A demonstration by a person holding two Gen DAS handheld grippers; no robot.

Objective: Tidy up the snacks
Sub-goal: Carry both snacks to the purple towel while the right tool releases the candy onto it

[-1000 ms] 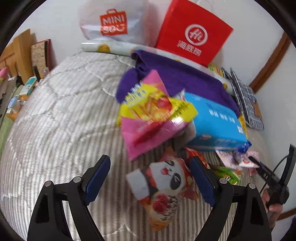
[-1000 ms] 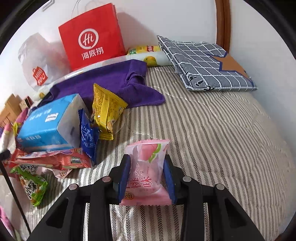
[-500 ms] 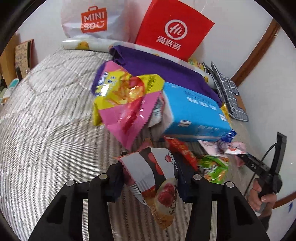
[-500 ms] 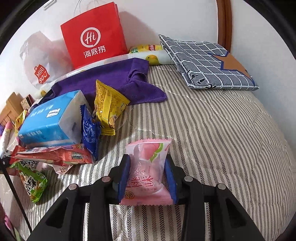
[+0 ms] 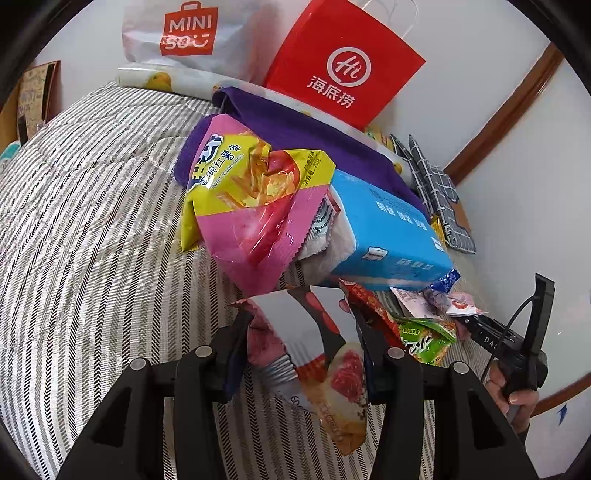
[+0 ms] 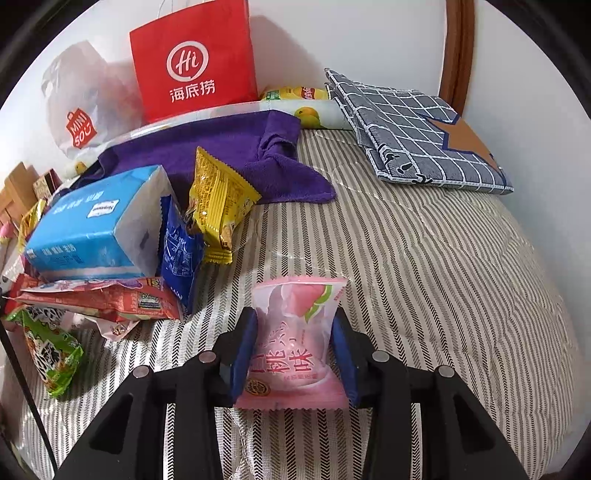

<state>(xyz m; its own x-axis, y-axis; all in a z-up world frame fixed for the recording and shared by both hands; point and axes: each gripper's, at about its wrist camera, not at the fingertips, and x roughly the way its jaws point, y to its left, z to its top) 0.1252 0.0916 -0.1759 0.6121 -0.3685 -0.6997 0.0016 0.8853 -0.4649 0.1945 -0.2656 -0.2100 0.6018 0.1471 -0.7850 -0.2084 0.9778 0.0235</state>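
We are looking at a striped bed (image 6: 424, 258) lying against a white wall (image 6: 351, 33) with brown wooden trim (image 6: 458, 51).

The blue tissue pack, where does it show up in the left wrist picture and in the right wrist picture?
Left wrist view: the blue tissue pack lies right of centre, behind the pink and yellow bag.
Right wrist view: it sits at the left edge, with a dark blue packet leaning on its end.
Shared landmark: the red paper bag against the wall behind it.
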